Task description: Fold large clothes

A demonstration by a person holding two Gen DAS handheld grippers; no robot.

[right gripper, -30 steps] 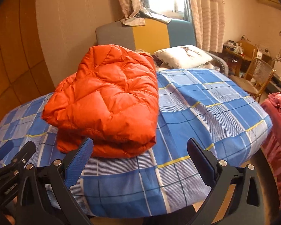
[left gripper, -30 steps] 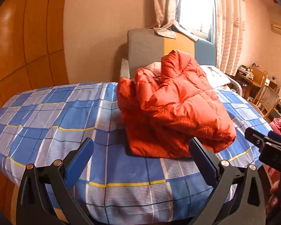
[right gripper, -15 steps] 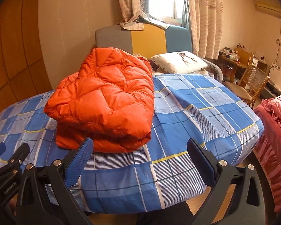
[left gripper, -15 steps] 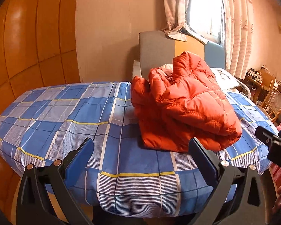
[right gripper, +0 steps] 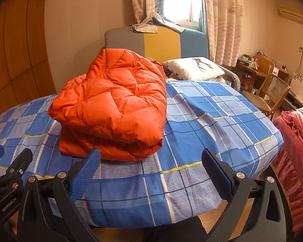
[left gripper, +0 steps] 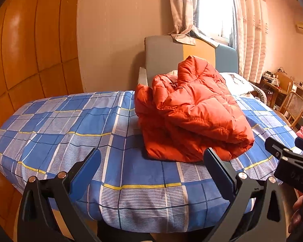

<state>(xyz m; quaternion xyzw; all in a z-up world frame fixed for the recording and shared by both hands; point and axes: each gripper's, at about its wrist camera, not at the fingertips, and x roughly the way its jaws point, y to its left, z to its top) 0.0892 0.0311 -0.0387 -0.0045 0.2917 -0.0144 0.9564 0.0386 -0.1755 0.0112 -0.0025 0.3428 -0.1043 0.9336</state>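
Lying folded on bed [left gripper: 131, 191], orange jacket [left gripper: 192, 117] beyond both grippers' wide-spread, empty fingers [right gripper: 86, 171].

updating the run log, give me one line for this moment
stage: fold done | orange puffer jacket: folded bundle on plaid table cover | left gripper: open, clear | right gripper: open, clear

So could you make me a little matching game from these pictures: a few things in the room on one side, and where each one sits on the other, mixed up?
Things:
1. orange puffer jacket
2. white pillow
3. wicker chair
4. pink ruffled bedding

Places:
A. at the far right edge of the right wrist view, beside the table
B. folded in a bundle on the blue plaid cloth
C. on the floor by the desk at the right wall
D. behind the table, in front of the grey, yellow and blue headboard

Pairs: 1-B, 2-D, 3-C, 4-A
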